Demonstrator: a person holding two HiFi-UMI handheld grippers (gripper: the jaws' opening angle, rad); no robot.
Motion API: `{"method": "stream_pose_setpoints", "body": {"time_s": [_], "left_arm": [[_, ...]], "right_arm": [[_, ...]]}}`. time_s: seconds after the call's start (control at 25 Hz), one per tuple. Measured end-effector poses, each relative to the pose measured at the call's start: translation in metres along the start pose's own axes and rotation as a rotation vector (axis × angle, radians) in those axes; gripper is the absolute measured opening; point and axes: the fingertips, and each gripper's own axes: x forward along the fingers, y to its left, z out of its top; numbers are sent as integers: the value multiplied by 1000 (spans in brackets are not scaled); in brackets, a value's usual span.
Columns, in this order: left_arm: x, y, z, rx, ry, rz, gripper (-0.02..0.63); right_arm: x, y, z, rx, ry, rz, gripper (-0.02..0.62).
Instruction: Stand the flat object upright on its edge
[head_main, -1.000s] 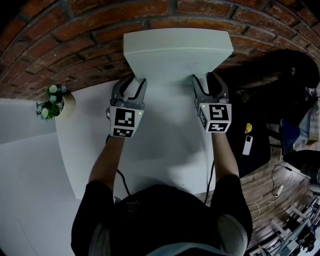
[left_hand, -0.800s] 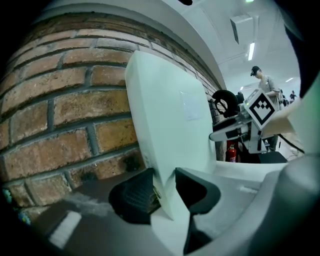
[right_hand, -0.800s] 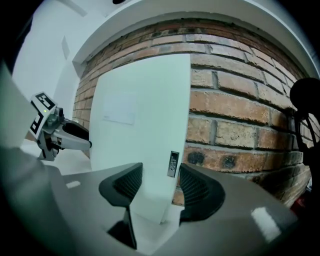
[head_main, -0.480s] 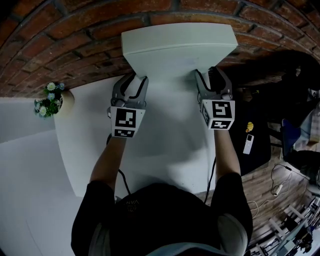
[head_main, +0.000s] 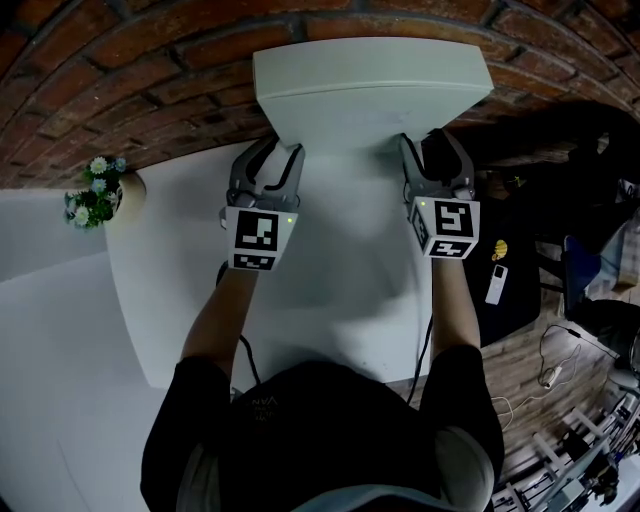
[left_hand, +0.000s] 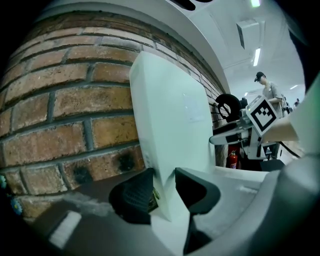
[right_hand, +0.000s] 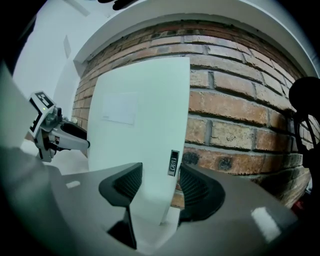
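Observation:
A flat white box (head_main: 370, 95) stands on its lower edge on the white table (head_main: 330, 290), close to the brick wall (head_main: 150, 70). My left gripper (head_main: 270, 152) is shut on its lower left corner. My right gripper (head_main: 432, 142) is shut on its lower right corner. In the left gripper view the box (left_hand: 170, 125) rises between the two dark jaws of the left gripper (left_hand: 162, 192), and both press on it. In the right gripper view the box's narrow side (right_hand: 140, 130), with a small label, sits clamped in the right gripper (right_hand: 160, 190).
A small pot of flowers (head_main: 100, 195) stands at the table's left end. To the right is a dark surface with a white phone-like device (head_main: 497, 287) and a yellow item. Cables lie on the floor at lower right. A person stands far off in the left gripper view (left_hand: 267, 87).
Both grippers keep their hold on the box. Box and grippers sit slightly further right in the head view, and the box's top edge reaches a little higher.

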Motion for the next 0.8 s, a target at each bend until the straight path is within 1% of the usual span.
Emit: {"method": "stream_pose_setpoints", "body": {"time_s": [0.24, 0.48, 0.64, 0.8], "left_arm": [[1, -1, 0, -24, -6, -10, 144], [-1, -4, -1, -64, 4, -41, 144], [-5, -3, -1, -75, 11, -45, 144], [-11, -3, -2, -80, 20, -51, 146]], "right_arm": [[-2, -2, 0, 25, -7, -20, 238], [-6, -3, -2, 59, 9, -40, 244], [-9, 0, -7, 91, 28, -42, 261], [-17, 0, -8, 126, 27, -59, 270]]}}
